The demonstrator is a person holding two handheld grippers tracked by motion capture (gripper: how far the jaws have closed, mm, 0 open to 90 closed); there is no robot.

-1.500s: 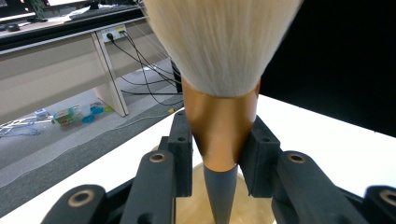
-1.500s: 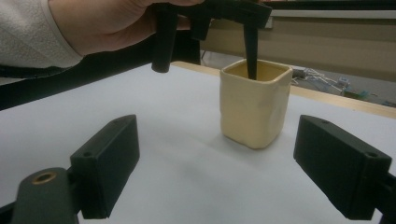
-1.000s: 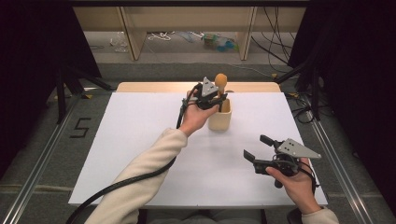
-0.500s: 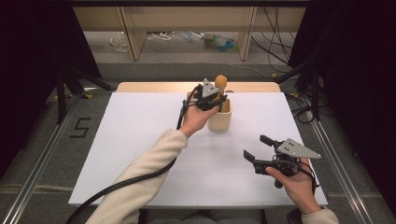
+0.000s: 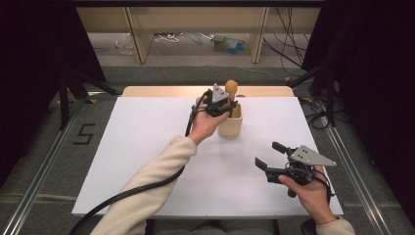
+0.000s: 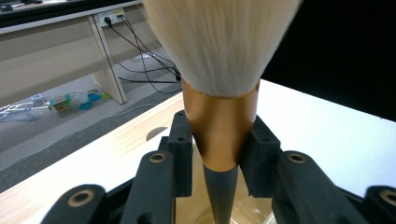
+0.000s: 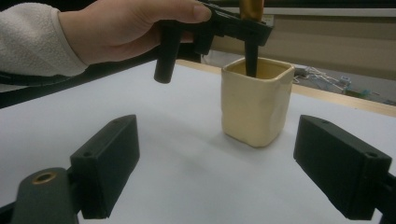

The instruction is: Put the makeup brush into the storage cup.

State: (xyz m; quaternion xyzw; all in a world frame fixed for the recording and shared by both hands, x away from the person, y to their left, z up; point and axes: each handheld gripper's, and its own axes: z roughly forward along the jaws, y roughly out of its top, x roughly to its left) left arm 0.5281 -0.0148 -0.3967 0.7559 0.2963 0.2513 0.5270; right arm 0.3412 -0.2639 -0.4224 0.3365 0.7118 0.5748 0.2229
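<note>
The left gripper (image 5: 228, 104), arm stretched forward, clamps a brush (image 6: 220, 93) upright, its handle inside the cream cup (image 5: 230, 125) mid-table. The right gripper (image 5: 270, 155) rests near, jaws spread wide.

A white sheet (image 5: 147, 147) covers the table, whose wooden edge (image 5: 161, 91) shows at the far side. Beyond it, cables (image 5: 288, 29) and small coloured items (image 5: 230, 44) lie on the floor by a wooden bench (image 5: 195, 14).

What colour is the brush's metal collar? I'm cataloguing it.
Copper-gold collar, clearest in the left gripper view.
</note>
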